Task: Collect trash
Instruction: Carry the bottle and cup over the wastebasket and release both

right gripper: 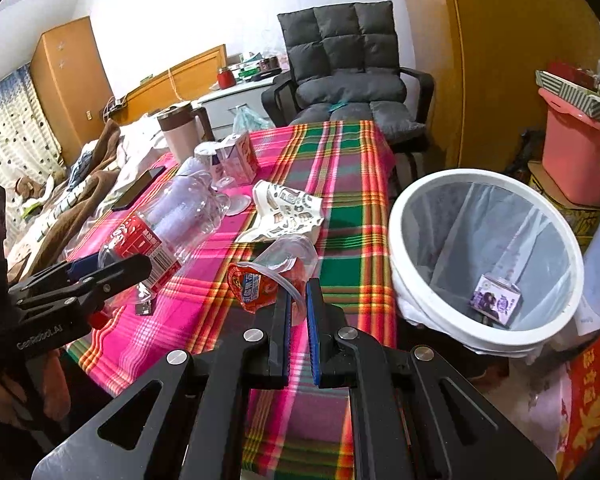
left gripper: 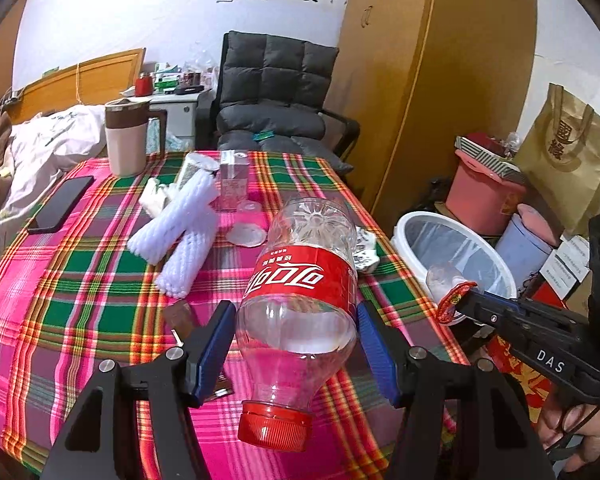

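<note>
A bedroom with a grey padded chair (left gripper: 274,92) against the far wall, and in front of it my bench (left gripper: 80,288) under a pink and green plaid cloth. In my left tool (left gripper: 296,344) I hold an empty cola bottle (left gripper: 300,280), its blue pads pressed on either side of the clear body just below the red label, the red cap pointing back at me and the base toward the chair. My right tool (right gripper: 298,300) is closed tight on a small clear plastic cup with a red peeled lid (right gripper: 268,276); the cup sticks out past the fingertips, above the bench edge. Just beside that bench edge stands the white bin (right gripper: 412,280) with a pale liner, and a small purple carton (right gripper: 496,300) lies at its bottom. Still on the bench: two white foam sleeves (left gripper: 180,232) crossed over each other beyond the bottle, a crumpled printed wrapper (right gripper: 284,212) between the bottle and the bin, a black phone (left gripper: 60,204) at the bench's left side, and a cream and brown jug (left gripper: 126,136) at the far left corner. A pink bucket (right gripper: 576,160) sits beyond the bin.
</note>
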The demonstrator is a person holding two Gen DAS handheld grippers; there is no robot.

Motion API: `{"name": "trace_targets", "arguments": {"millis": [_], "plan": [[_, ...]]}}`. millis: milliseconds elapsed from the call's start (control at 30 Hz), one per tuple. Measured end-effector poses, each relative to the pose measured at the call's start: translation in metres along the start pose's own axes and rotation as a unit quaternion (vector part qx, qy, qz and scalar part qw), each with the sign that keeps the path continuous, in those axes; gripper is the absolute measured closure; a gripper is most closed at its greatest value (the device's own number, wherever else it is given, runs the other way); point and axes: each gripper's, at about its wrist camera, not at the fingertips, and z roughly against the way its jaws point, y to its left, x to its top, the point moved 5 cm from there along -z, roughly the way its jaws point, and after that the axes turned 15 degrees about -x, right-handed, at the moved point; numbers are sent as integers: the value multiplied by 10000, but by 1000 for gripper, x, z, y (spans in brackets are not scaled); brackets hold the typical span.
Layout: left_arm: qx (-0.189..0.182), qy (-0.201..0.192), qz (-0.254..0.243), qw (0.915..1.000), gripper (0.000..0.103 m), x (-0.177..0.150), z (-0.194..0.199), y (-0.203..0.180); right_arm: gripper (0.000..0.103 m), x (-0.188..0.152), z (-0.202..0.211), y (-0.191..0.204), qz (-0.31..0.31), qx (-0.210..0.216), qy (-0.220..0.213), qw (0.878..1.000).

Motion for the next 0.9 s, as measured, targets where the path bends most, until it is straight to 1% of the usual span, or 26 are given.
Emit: {"name": "trace_targets", "arguments": {"millis": [467,700,900], "plan": [[-364,132,-291,9988,41,10,-26,-40,93,-3,8,-34,-259,-241,-106,9993],[-625,273,-493,9964,41,17,-51,-66,93,-2,8,-59,-404,-453,-130,9981],[-875,382,-702,9930,41,24,-76,-92,93,-3,7,-91,-629,-732,-105,9953]]}}
